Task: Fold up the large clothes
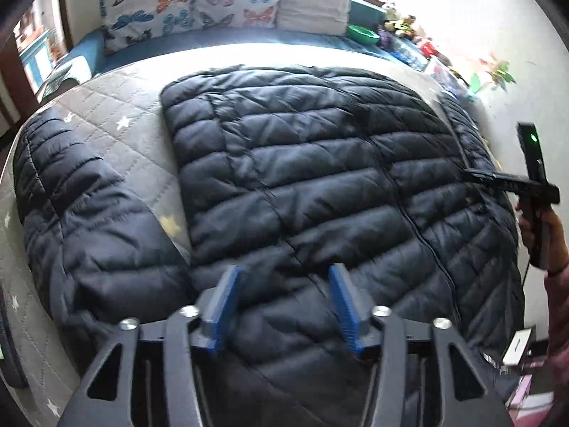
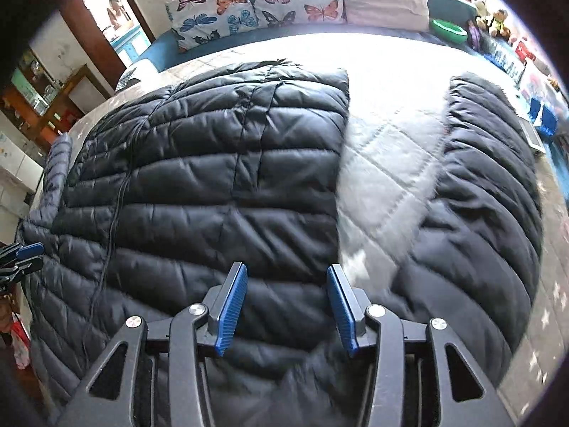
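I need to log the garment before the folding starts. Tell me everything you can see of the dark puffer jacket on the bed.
The puffer jacket is dark navy, slightly shiny, and quilted in horizontal puffed bands. It lies flat, spread across a pale grey quilted bedspread with small stars. One sleeve stretches out to the side in the left wrist view, with a strip of bedspread between it and the body. A thin black cable trails over the body. Both grippers hover open above its near edge, with nothing between their fingers.
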`<control>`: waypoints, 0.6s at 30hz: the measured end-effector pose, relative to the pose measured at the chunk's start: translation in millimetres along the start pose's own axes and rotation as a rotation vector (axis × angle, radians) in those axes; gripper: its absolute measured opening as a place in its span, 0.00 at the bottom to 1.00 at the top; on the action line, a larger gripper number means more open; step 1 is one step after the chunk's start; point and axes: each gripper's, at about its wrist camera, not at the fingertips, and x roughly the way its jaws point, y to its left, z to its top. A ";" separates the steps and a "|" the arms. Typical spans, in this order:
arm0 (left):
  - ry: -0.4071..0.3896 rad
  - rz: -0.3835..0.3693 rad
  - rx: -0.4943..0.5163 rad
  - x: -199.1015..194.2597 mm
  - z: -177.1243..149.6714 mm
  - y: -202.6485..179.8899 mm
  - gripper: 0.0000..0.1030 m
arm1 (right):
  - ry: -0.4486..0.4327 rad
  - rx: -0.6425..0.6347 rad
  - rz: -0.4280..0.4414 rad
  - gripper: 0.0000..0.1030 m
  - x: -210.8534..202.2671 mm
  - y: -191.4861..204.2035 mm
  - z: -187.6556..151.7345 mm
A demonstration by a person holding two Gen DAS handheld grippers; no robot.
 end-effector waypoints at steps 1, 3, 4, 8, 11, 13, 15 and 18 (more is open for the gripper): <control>0.004 0.006 -0.026 3.0 5.5 6.5 0.61 | 0.004 0.002 0.000 0.50 2.5 -0.8 1.7; 0.013 -0.006 -0.067 7.6 15.0 18.9 0.61 | 0.003 0.002 0.002 0.50 3.8 -1.0 4.3; 0.019 -0.015 -0.089 10.7 19.1 24.9 0.61 | -0.004 0.000 0.000 0.50 2.6 -2.6 4.9; 0.028 0.006 -0.133 23.1 33.0 40.8 0.61 | -0.003 0.015 0.018 0.52 10.7 0.9 25.2; 0.049 0.017 -0.156 32.9 40.0 49.0 0.61 | -0.009 0.037 0.031 0.54 18.3 1.4 32.3; 0.065 0.020 -0.166 40.1 42.5 53.4 0.61 | -0.017 0.042 0.038 0.59 22.0 1.2 36.7; 0.070 -0.001 -0.187 45.4 45.1 57.5 0.61 | -0.007 0.036 0.046 0.59 26.3 4.5 40.8; 0.058 -0.013 -0.193 49.6 49.0 59.5 0.57 | -0.005 -0.006 0.058 0.59 27.5 10.7 44.2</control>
